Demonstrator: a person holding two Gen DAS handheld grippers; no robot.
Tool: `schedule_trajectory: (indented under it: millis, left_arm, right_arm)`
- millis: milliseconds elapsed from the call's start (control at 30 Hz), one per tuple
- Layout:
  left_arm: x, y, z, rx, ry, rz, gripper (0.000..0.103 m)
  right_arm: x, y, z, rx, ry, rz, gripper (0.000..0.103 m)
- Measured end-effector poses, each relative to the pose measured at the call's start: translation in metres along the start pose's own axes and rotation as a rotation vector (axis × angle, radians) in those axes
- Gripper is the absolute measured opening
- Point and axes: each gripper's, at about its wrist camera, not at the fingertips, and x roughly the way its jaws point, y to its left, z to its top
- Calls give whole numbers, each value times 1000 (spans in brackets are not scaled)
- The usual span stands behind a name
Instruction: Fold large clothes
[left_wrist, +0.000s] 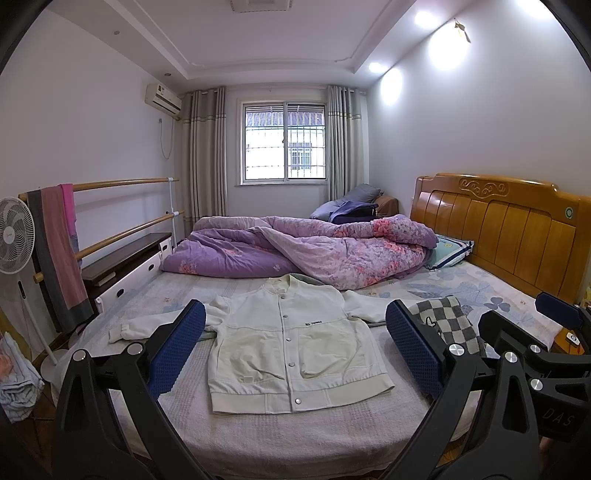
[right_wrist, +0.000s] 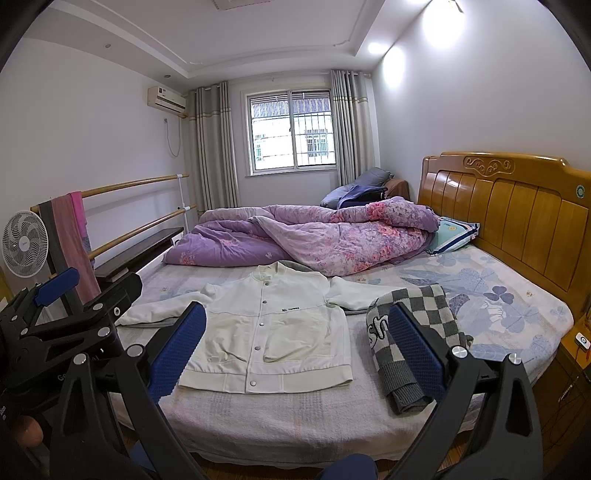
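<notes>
A white snap-button jacket (left_wrist: 291, 343) lies flat, front up, on the bed, sleeves spread to both sides; it also shows in the right wrist view (right_wrist: 273, 332). My left gripper (left_wrist: 295, 339) is open and empty, held back from the bed's near edge with the jacket framed between its blue pads (left_wrist: 177, 347). My right gripper (right_wrist: 295, 339) is open and empty, beside the left one, also off the bed. A folded grey-and-white checkered garment (right_wrist: 410, 332) lies right of the jacket, also seen in the left wrist view (left_wrist: 443, 321).
A crumpled purple floral quilt (left_wrist: 303, 247) and a pillow (left_wrist: 450, 249) lie behind the jacket. The wooden headboard (left_wrist: 509, 229) is at right. A fan (left_wrist: 14, 236), a rail with hanging towels (left_wrist: 59, 254) and a low cabinet (left_wrist: 125, 266) stand left.
</notes>
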Motion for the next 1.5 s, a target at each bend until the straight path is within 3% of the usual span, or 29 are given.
schedule_trajectory:
  millis: [1500]
  left_arm:
    - [5, 1, -4, 3, 9, 5, 98]
  right_arm:
    - [2, 13, -6, 18, 12, -12, 95]
